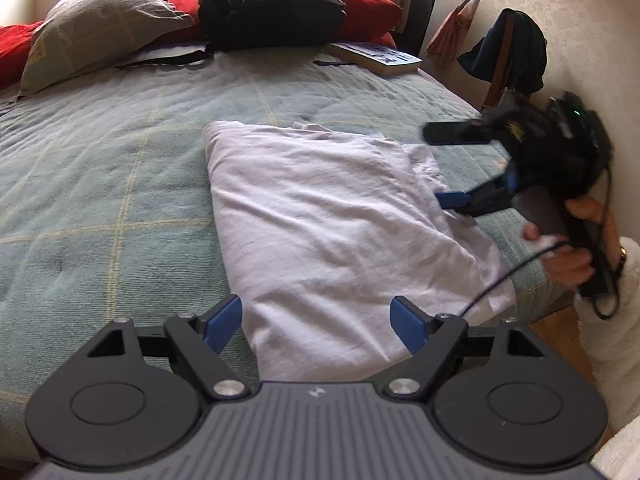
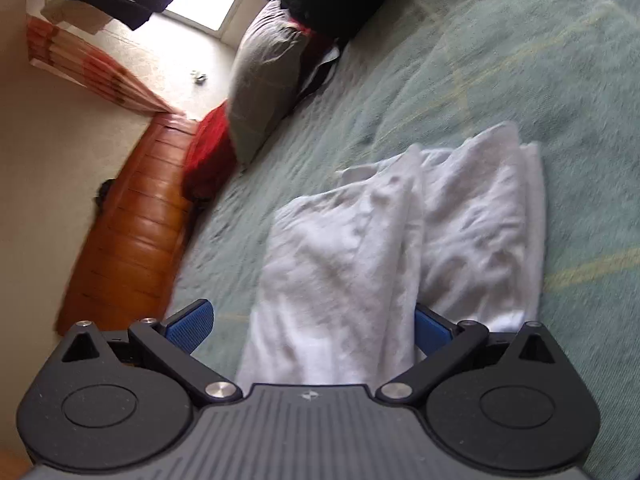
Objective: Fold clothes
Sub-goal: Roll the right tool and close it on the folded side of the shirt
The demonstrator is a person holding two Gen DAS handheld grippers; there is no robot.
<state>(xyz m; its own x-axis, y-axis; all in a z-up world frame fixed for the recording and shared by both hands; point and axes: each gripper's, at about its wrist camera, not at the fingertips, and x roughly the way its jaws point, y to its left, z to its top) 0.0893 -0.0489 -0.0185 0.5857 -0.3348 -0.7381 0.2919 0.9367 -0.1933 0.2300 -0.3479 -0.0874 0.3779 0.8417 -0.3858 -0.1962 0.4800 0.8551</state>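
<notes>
The bed (image 1: 100,184), under a grey-green checked cover, carries everything. At its head lie a black backpack (image 1: 268,0) and a pale pillow (image 1: 96,28). Nearer the foot, toward the bed's right edge, lies the white garment (image 1: 320,216): folded into a long, creased, uneven rectangle, loose layers showing along its right side. The left gripper (image 1: 318,322) hovers at the garment's near end, jaws spread wide, gripping nothing. The right gripper (image 1: 442,164), held in a hand (image 1: 568,248), is spread too, its lower blue finger at the garment's right edge.
</notes>
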